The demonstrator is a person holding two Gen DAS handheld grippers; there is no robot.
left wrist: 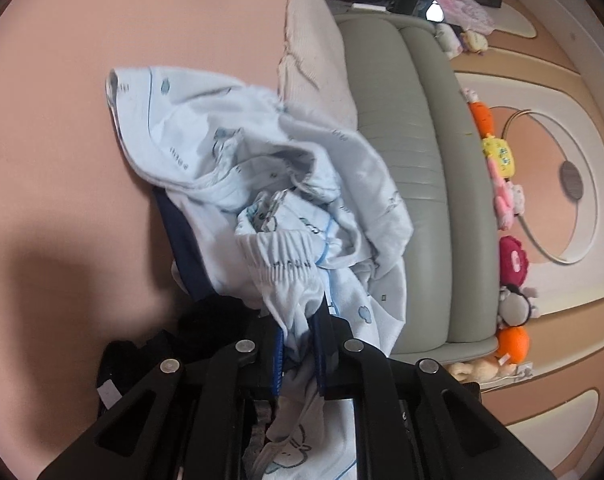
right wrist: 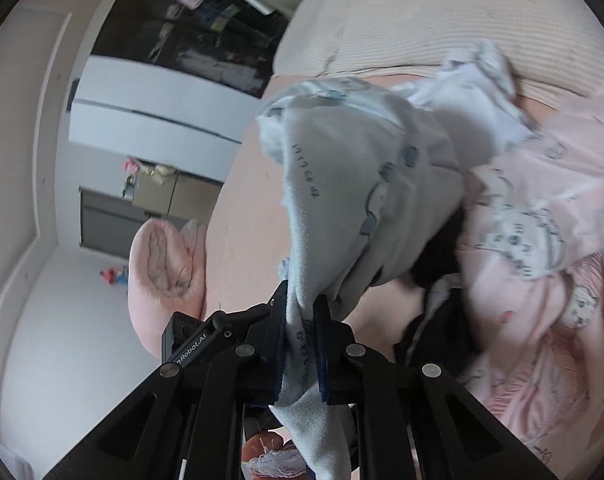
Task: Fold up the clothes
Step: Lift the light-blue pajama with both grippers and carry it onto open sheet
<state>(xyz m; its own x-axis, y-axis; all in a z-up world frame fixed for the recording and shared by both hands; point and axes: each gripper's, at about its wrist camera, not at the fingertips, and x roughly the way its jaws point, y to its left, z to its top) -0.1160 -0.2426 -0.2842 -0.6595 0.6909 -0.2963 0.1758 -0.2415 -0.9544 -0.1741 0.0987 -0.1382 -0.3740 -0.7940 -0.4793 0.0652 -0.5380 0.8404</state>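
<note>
The left gripper is clenched on the stretchy waistband of the light blue pajamas, and the right gripper pinches another edge. The pajamas hang bunched above the pink bed. They look soft, light and floppy (they will sag), so edges and corners seem best to hold.

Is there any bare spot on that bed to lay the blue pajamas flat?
Yes: the bare pink sheet left of the blue pajamas, up to the pillow. It is crowded under them, where dark clothes lie, and beside the pink pajamas.
</note>
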